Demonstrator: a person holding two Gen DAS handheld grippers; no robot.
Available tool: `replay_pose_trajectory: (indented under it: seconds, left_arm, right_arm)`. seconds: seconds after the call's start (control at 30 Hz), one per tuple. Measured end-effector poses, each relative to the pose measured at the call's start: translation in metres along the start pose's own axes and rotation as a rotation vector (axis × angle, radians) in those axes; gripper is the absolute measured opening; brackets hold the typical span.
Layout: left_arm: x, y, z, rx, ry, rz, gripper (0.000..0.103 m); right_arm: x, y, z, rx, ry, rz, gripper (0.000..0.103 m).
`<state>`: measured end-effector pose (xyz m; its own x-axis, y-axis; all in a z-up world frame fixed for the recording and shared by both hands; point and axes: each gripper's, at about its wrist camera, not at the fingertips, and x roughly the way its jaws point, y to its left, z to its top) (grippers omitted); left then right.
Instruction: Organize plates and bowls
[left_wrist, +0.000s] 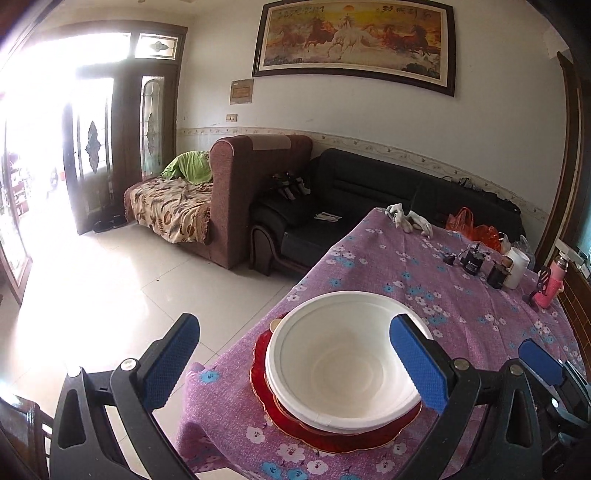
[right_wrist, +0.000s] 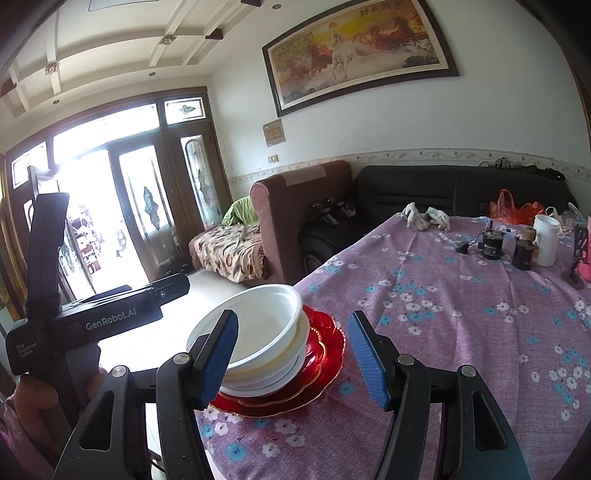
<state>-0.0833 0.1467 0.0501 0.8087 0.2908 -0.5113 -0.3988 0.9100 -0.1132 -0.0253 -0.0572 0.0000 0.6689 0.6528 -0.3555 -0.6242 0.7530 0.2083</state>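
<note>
— Where the purple flowered tablecloth (left_wrist: 424, 266) drops over the near corner of the table, what sits there?

— A stack of white bowls (left_wrist: 343, 362), nested, resting on red plates (left_wrist: 332, 441) with scalloped gold rims. The stack stands right at that corner, close to both edges.

— And the left gripper (left_wrist: 295, 365)?

— Its blue-padded fingers stand wide apart, nothing between the pads. One finger hangs out past the table edge over the floor; the other shows in front of the top bowl's rim, though I cannot tell whether it touches.

— The right gripper (right_wrist: 295, 358)?

— Also spread open and empty. From its own view the bowls sit behind its left finger, and the red plates show in the gap between the two fingers.

— Anything else on the cloth?

— At the far edge, well apart from the stack: a pair of white gloves (left_wrist: 408, 219), a white jar (right_wrist: 546, 240), small black devices (right_wrist: 491, 245) and an orange plastic bag (right_wrist: 513, 208). A pink bottle (left_wrist: 552, 282) stands toward the far right side.
</note>
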Motion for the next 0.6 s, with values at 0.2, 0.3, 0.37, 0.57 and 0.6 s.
replay_pose_trajectory:
  seconds: [0.2,0.3,0.37,0.57,0.6]
  left_arm:
    - [0.0013,0.0016,-0.0014,0.000,0.003,0.006,0.103]
    - [0.0024,0.0021,-0.0024,0.000,0.004,0.008,0.103]
    - [0.0023,0.0022,-0.0027,0.005,0.006,0.008,0.103]
    - [0.0047,0.0017,-0.0057,0.010,0.006,0.013,0.103]
    - [0.0066,0.0009,-0.0061,0.012,0.007,0.011,0.103]
  right_arm:
    - [0.0034,0.0043,-0.0033,-0.008,0.012,0.007,0.067]
    - [0.0054,0.0038,-0.0049,-0.004,0.017,0.006,0.067]
    - [0.0063,0.0026,-0.0064,0.005,0.022,0.009,0.067]
    - [0.0076,0.0006,-0.0068,0.016,0.024,0.009,0.067]
    - [0.0072,0.0010,-0.0067,0.014,0.025,0.010,0.067]
